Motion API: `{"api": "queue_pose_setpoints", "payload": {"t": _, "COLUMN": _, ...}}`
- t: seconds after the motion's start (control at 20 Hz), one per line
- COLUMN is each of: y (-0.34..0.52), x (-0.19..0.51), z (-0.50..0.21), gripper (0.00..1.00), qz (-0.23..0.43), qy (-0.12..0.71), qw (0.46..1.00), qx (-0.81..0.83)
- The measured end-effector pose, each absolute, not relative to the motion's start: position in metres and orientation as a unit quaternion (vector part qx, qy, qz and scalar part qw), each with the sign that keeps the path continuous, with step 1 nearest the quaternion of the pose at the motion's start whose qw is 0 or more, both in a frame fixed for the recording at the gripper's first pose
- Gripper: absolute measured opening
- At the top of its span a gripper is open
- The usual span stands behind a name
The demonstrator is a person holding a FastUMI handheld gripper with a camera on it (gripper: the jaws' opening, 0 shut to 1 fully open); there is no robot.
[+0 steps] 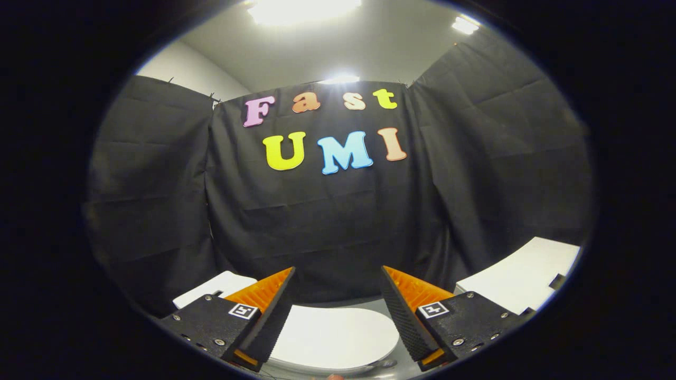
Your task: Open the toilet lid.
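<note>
Gripper view: ribbed fingers [274, 309] apart above smooth oval toilet lid [332, 338].

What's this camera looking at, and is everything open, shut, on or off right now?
Toilet lid: shut, lying flat, seen between and below the fingers.
Gripper: open, fingers spread wide, holding nothing, above the lid.
Ceiling lights: on.
White block beyond the right finger: just standing there, nothing to open that I can see.
</note>
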State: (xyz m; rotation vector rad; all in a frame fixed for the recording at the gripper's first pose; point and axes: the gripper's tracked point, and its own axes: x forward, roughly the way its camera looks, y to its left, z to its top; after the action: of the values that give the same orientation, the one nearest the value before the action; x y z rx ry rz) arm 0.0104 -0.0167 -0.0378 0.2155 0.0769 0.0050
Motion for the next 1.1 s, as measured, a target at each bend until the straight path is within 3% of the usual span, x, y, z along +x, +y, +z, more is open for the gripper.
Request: {"api": "queue_pose_setpoints", "payload": {"t": 1.1, "y": -0.088, "x": -0.013, "z": -0.250, "gripper": 0.94, "qz": -0.113, "qy": 0.184, "qw": 0.913, "qx": 0.347}}
